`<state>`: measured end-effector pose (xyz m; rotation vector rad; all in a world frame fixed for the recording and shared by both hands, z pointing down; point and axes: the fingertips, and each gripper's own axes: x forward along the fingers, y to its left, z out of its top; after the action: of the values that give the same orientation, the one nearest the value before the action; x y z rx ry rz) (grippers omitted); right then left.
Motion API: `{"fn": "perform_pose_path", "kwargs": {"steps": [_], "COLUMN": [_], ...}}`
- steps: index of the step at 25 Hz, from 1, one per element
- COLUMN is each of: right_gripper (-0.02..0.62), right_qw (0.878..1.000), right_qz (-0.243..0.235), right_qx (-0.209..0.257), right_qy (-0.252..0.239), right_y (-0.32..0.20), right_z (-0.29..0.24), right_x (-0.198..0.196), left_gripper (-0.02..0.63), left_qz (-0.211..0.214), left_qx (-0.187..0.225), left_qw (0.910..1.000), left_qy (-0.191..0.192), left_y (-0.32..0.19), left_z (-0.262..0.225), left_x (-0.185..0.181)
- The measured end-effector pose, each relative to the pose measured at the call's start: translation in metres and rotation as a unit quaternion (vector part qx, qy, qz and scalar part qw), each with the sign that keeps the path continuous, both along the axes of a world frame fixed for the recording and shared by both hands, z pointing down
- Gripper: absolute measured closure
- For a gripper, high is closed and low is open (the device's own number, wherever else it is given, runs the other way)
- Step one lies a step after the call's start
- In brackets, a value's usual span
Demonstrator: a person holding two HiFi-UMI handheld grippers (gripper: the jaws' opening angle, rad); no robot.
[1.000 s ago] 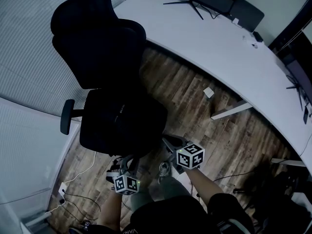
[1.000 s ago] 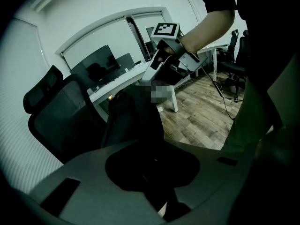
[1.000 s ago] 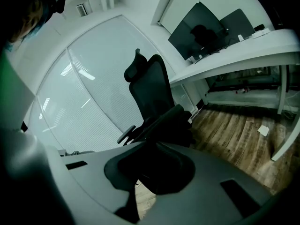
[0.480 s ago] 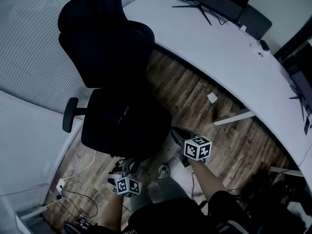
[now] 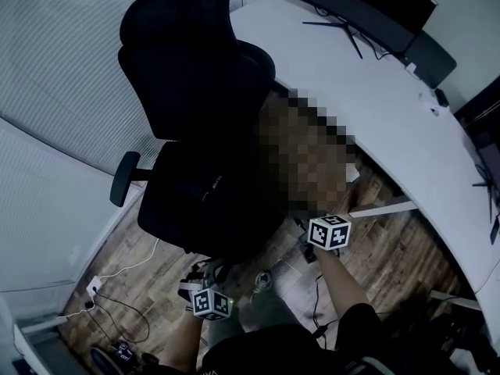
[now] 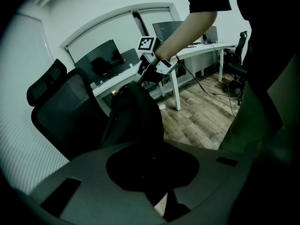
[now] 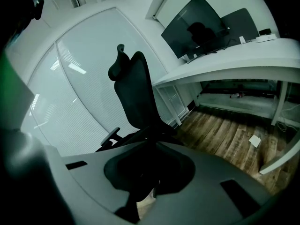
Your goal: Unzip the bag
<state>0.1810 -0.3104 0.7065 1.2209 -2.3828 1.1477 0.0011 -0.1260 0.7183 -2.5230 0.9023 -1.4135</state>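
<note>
A black bag (image 6: 133,116) stands upright on the seat of a black office chair (image 5: 187,69). In the left gripper view my right gripper (image 6: 140,78) is at the bag's top and looks shut on it; what exactly it pinches is too dark to see. In the head view the right gripper (image 5: 303,223) is at the seat's right edge. My left gripper (image 5: 205,272) is low at the seat's front. Its jaws are closing, and the bag's dark lower fabric runs down between them (image 6: 161,196).
A long white curved desk (image 5: 375,108) with monitors (image 5: 367,10) runs behind the chair, and one desk leg (image 5: 383,207) stands near my right gripper. Cables and a power strip (image 5: 92,287) lie on the wood floor at the left. Frosted glass walls close off the left side.
The head view has swung, so the chair and desk sit further right in the picture. Both grippers keep their places against the chair and the bag.
</note>
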Motion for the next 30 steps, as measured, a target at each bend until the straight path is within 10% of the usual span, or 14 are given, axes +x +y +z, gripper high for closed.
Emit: {"fn": "perform_pose_path", "kwargs": {"steps": [16,30], "right_gripper": [0.530,0.462], "right_qw": [0.999,0.995], "right_qz": [-0.025,0.059], "right_qx": [0.007,0.053], "right_qy": [0.035,0.068], "right_y": [-0.026,0.030], "right_z": [0.009,-0.044], "right_x": [-0.002,0.006], "left_gripper": [0.544,0.483], "left_qz": [-0.008,0.010], "left_qx": [-0.016,-0.037], "left_qw": [0.9997,0.9947], "left_qy": [0.015,0.095], "left_y": [-0.007,0.001], "left_z": [0.004,-0.033], "left_x": [0.005,0.003]}}
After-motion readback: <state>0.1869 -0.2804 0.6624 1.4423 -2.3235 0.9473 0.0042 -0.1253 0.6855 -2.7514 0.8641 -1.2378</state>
